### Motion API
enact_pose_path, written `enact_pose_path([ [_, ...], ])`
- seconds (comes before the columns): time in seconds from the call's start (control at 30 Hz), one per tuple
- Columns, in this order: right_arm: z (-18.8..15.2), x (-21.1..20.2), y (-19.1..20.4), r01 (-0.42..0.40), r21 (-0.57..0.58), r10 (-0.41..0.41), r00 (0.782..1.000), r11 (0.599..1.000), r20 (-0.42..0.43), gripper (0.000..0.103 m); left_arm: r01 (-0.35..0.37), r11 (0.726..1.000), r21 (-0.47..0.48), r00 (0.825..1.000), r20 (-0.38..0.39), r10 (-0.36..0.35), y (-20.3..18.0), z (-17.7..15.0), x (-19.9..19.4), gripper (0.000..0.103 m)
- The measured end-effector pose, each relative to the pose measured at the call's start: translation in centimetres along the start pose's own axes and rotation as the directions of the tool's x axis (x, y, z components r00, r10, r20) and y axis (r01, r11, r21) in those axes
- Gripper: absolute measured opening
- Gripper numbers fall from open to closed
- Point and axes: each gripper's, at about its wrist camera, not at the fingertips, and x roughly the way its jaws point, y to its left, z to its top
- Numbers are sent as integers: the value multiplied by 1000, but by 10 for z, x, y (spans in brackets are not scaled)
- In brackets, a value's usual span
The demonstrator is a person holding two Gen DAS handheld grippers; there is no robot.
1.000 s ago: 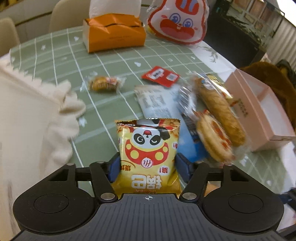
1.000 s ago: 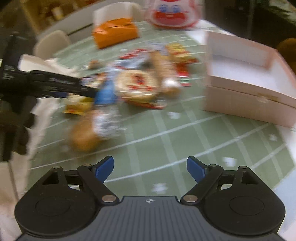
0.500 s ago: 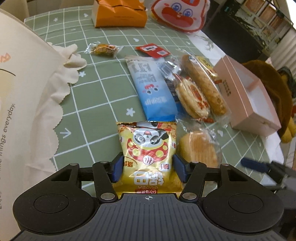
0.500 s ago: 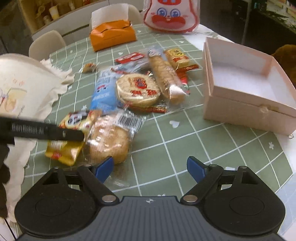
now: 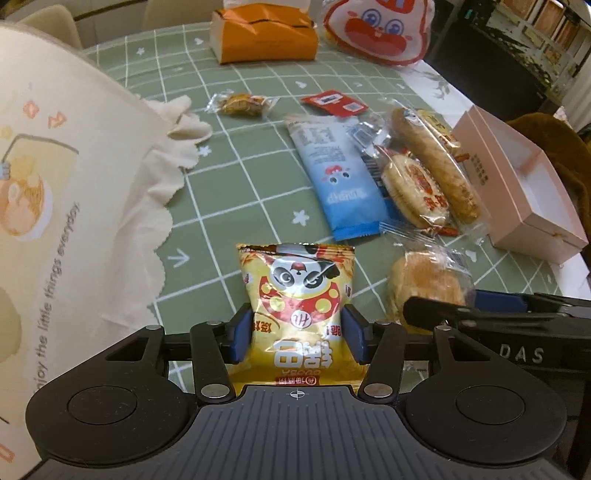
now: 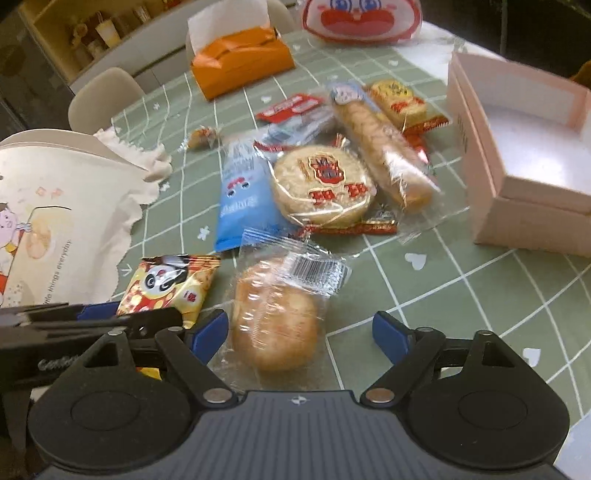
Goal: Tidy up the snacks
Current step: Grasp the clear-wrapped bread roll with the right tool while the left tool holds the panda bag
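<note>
My left gripper (image 5: pixel 295 334) is shut on a yellow panda snack bag (image 5: pixel 300 302), low over the green checked tablecloth; the bag also shows in the right wrist view (image 6: pixel 171 284). My right gripper (image 6: pixel 299 332) is open, its fingers on either side of a wrapped bread bun (image 6: pixel 277 314), which also shows in the left wrist view (image 5: pixel 424 284). Beyond lie a blue packet (image 6: pixel 243 199), a round rice cracker pack (image 6: pixel 323 184) and a long biscuit pack (image 6: pixel 380 144). An open pink box (image 6: pixel 524 162) stands at the right.
A cream paper bag (image 5: pixel 55 206) stands at the left. An orange tissue box (image 5: pixel 264 33) and a red-and-white cartoon bag (image 5: pixel 376 26) sit at the back. A small wrapped cake (image 5: pixel 240 104) and a red sachet (image 5: pixel 334 103) lie mid-table. Chairs stand behind the table.
My right gripper has moved forward and down, so its open fingers now flank the bread bun. My left gripper keeps hold of the panda bag and has drawn back toward the near edge.
</note>
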Motion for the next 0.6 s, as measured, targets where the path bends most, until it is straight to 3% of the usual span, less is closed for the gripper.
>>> enact_pose_path([
  [0.07,-2,-3,-4,-35,7,35,999,999,3,70,-2,1000,7,1000,1,2,-1,-2,0,57],
  [0.1,-2,-5,-6,-56,8,56,998,998,-2,56,-1,1000,11,1000,1,1,-3,-2,-1,57],
  [0.13,-2,-9,-7,-74,7,74,997,997,-8,49,4,1000,13,1000,0,-4,-5,-3,-1,57],
  [0.27,-9,-21,-14,-14,-39,14,1000,999,6,48,30,998,47,1000,-11,-30,-20,-6,0,57],
  [0.47,-21,-40,-42,102,-9,-102,993,995,53,48,86,991,106,996,-41,-82,-50,-17,4,57],
  [0.6,-28,-50,-64,183,35,-185,979,982,84,60,118,984,132,992,-51,-112,-70,-21,6,57],
])
